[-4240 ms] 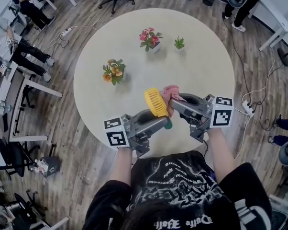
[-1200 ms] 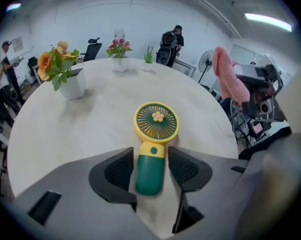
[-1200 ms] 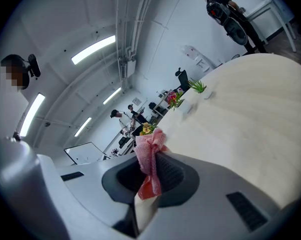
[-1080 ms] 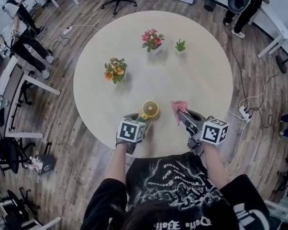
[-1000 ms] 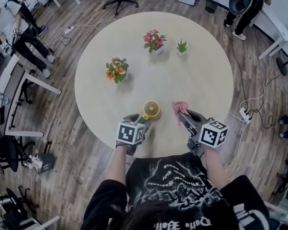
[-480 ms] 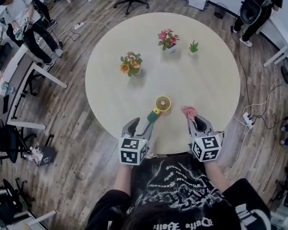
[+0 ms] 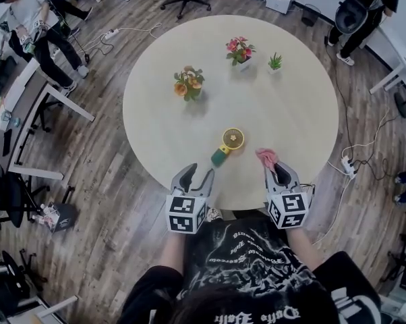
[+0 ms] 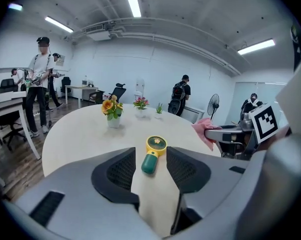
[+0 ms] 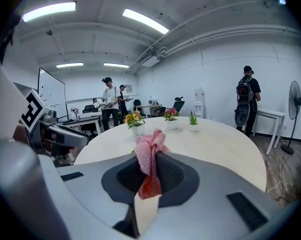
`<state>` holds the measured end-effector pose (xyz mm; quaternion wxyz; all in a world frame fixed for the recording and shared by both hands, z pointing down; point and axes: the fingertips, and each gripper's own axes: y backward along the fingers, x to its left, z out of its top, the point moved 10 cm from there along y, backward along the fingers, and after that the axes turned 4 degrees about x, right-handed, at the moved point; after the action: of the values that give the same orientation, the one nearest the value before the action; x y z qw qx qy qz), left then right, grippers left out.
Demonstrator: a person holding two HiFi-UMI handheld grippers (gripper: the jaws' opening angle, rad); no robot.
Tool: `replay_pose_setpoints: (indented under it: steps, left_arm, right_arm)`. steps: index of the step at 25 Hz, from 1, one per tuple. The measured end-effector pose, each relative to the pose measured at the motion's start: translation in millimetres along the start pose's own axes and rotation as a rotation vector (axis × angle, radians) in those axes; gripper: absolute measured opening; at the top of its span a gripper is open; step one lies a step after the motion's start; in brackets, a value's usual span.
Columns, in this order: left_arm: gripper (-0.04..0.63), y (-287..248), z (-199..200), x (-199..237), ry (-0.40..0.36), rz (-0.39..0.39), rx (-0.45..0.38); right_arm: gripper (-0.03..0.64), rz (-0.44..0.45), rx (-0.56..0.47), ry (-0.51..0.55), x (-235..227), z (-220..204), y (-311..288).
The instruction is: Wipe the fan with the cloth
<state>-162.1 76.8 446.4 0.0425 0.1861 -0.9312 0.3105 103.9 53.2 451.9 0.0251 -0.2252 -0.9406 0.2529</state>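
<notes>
With the fan (image 7: 228,144) lying loose on the table (image 7: 291,100) ahead of the left gripper (image 7: 197,175), whose wide empty jaws have just been closing a little, a swipe of the cloth (image 7: 266,156) that the right gripper (image 7: 278,171) pinches tight could skid it away unwiped

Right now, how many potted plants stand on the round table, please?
3: orange flowers left of centre, pink flowers farther back, a small green plant just right of those; none looks hidden.
</notes>
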Motion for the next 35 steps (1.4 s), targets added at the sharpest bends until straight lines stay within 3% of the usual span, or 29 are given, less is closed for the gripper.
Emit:
replay_pose_setpoints:
  steps: [4, 8, 9, 18, 35]
  left_arm:
    - [0.177, 3, 2, -4, -0.043, 0.047, -0.04]
    - [0.044, 6, 3, -7, -0.07, 0.093, -0.088]
    - [0.036, 6, 3, -7, -0.068, 0.101, -0.105]
    - [0.02, 11, 15, -7, -0.023, 0.093, -0.204]
    - [0.02, -5, 24, -18, -0.056, 0.105, -0.208]
  right_arm:
    - [0.051, 0.013, -0.008, 0.034, 8, 2, 2]
    - [0.051, 0.017, -0.017, 0.051, 13, 2, 3]
    - [0.051, 0.017, -0.021, 0.058, 13, 2, 3]
    - [0.048, 0.013, -0.049, 0.056, 15, 7, 5]
    - [0.044, 0.0, -0.057, 0.071, 0, 15, -4]
